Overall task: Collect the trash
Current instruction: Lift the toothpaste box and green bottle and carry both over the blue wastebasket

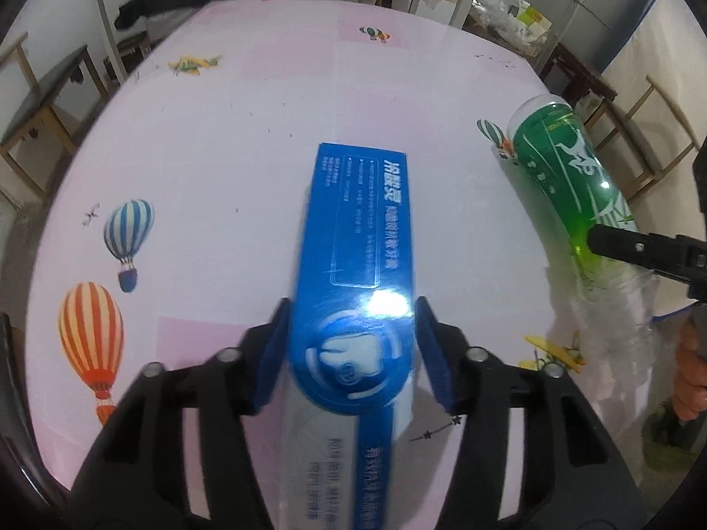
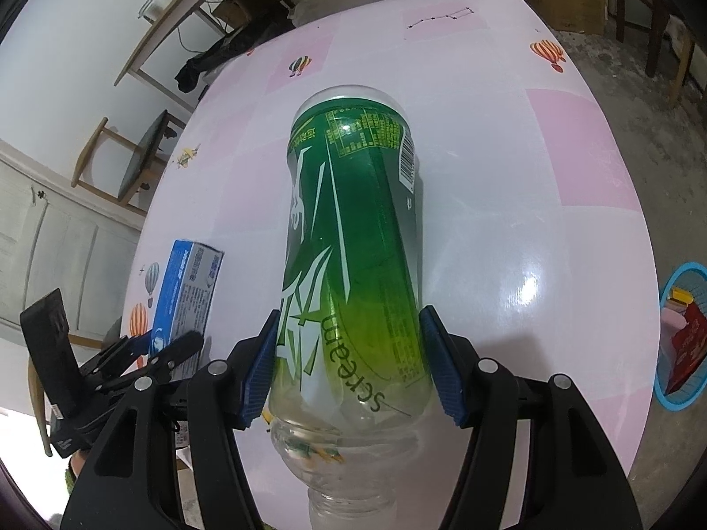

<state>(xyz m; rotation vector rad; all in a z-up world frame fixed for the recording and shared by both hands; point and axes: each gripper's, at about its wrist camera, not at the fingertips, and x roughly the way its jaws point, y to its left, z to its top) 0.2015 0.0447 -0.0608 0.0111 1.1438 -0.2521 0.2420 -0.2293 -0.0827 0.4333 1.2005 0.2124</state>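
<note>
My left gripper (image 1: pixel 351 353) is shut on a blue toothpaste box (image 1: pixel 360 238), its blue pads pressed on both long sides, the box pointing away over the table. My right gripper (image 2: pixel 351 364) is shut on a clear plastic bottle with a green label (image 2: pixel 353 238), base pointing away. The bottle also shows in the left wrist view (image 1: pixel 570 176) at the right, with a right finger (image 1: pixel 618 243) on it. The box (image 2: pixel 188 291) and left gripper (image 2: pixel 132 366) show at the left of the right wrist view.
The table (image 1: pixel 221 132) wears a pink and white cloth with balloon prints. A blue basket (image 2: pixel 680 344) holding red packets sits on the floor at the right. Chairs and shelves stand beyond the table's far edge.
</note>
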